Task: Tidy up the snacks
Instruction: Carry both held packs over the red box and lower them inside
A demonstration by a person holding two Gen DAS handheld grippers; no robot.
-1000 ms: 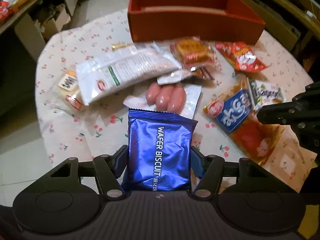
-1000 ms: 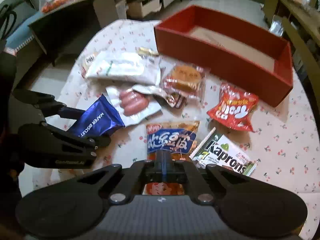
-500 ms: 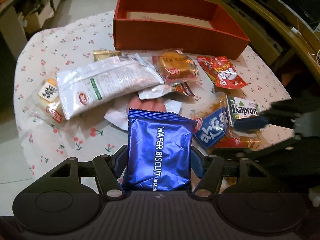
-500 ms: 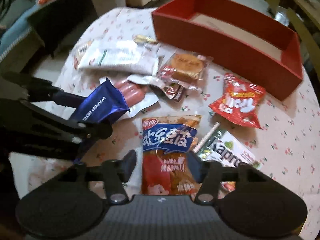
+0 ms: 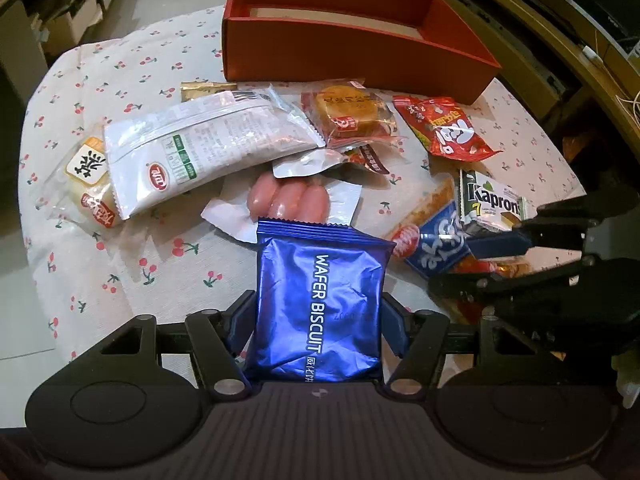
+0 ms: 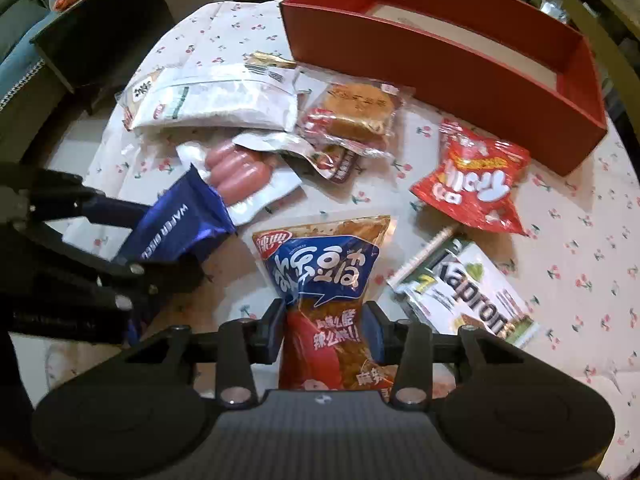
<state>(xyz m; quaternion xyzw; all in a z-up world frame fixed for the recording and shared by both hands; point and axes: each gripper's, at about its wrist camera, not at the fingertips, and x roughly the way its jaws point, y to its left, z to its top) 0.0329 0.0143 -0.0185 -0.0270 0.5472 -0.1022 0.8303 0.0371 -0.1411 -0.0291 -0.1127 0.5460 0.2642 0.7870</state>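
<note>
My left gripper [image 5: 318, 316] is shut on a blue wafer biscuit pack [image 5: 320, 304] and holds it above the table's near edge; the pack also shows in the right wrist view [image 6: 176, 232]. My right gripper [image 6: 326, 326] has its jaws closed against the lower end of an orange-and-blue snack bag [image 6: 324, 280], which lies on the cloth. The red open box [image 5: 352, 36] stands at the far side of the table, its floor bare. Between lie a sausage pack [image 5: 288, 200], a white pouch [image 5: 200, 144], a cake pack [image 5: 348, 112], a red chip bag [image 5: 444, 128] and a Kapron pack [image 5: 492, 200].
The round table has a cherry-print cloth [image 5: 132, 256]. A small yellow cake pack [image 5: 88, 176] lies at its left edge. Shelves and cardboard boxes [image 5: 60, 20] stand beyond on the left, wooden furniture [image 5: 580, 60] on the right.
My right gripper opened, moved down over the orange-and-blue bag and closed on its lower end. My left gripper rose slightly toward the box, still holding the wafer pack.
</note>
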